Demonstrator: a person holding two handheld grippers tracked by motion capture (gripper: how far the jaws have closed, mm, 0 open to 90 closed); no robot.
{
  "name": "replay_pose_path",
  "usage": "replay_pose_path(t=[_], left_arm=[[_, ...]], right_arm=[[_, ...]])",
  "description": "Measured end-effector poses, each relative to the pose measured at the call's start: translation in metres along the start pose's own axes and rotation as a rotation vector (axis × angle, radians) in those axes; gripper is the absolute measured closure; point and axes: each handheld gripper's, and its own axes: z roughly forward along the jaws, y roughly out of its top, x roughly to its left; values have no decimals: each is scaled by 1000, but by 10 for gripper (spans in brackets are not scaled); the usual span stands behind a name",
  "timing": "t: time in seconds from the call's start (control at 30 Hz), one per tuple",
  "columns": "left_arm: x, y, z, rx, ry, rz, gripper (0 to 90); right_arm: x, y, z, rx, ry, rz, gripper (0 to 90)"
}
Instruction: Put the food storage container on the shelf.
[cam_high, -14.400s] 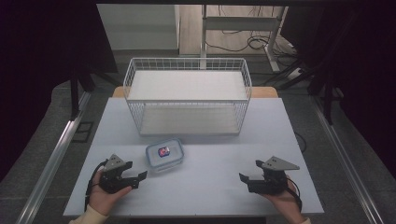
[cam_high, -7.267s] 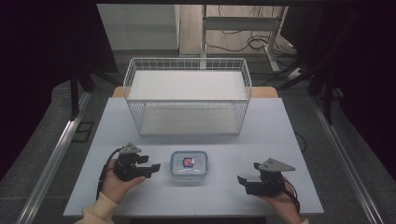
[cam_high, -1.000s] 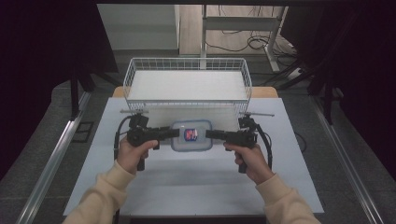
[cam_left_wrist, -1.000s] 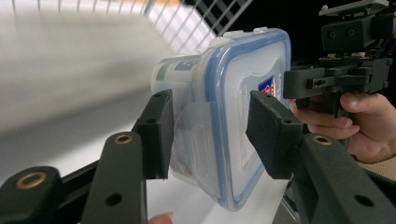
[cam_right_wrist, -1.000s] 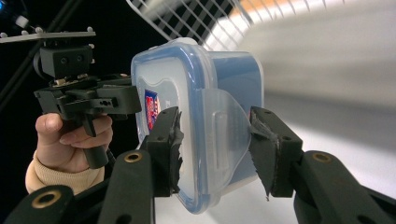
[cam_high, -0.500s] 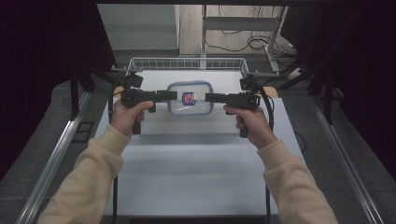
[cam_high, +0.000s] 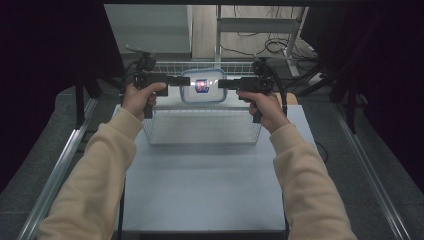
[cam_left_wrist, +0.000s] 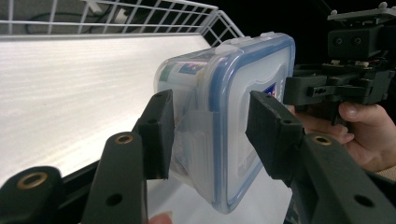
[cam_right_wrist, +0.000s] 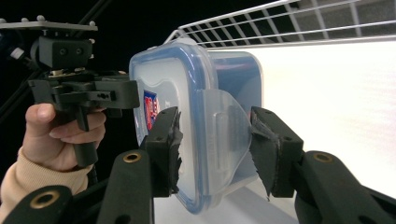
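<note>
One lidded plastic box (cam_high: 202, 85), clear with a blue seal round its lid, hangs in the air above the wire basket (cam_high: 202, 125), lid facing the person and held level between two claws. A small coloured item shows through the lid; I cannot tell what it is.

The left claw (cam_high: 176, 80) has closed on the box's left end and the right claw (cam_high: 223, 84) on its right end. In the left claw view (cam_left_wrist: 208, 135) the jaws pinch the box across its thickness, one pad on the lid side and one on the base side, right over a side latch. The right claw view (cam_right_wrist: 215, 149) shows the same: jaws narrowed onto the box's end, squeezing over the clear latch flap. Gripping opposite ends likely keeps the box from tipping, and each claw needs only a modest hold on the slippery plastic.

The box sits over the basket's far half, well clear of its pale floor, which suggests it is about to be lowered inside.

Counted: one box, one basket, two claws, two hands. The basket stands at the far end of the desk (cam_high: 200, 185), whose near part lies bare below the sleeves.
</note>
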Motion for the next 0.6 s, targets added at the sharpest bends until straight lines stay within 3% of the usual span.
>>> replay_pose_path(t=[0.07, 0.17, 0.27, 0.3, 0.33, 0.37, 0.43, 0.6], left_arm=[[4, 2, 4, 8, 5, -10, 524], [19, 5, 16, 12, 9, -64, 525], [22, 8, 19, 2, 16, -69, 527], [22, 8, 20, 5, 20, -72, 527], [25, 11, 23, 5, 25, -100, 525], [25, 11, 23, 5, 25, -100, 525], [29, 13, 26, 11, 31, -133, 525], [40, 16, 30, 20, 13, -196, 520]], right_arm=[[-6, 3, 5, 8, -19, 15, 530], [-18, 6, 16, 30, -44, 47, 518], [-29, 10, 20, 33, -24, 125, 516], [-29, 10, 20, 33, -24, 125, 516], [-36, 11, 23, 33, -17, 181, 513], [-36, 11, 23, 33, -17, 181, 513], [-41, 13, 25, 31, -7, 242, 512], [-49, 16, 30, 21, -14, 289, 500]])
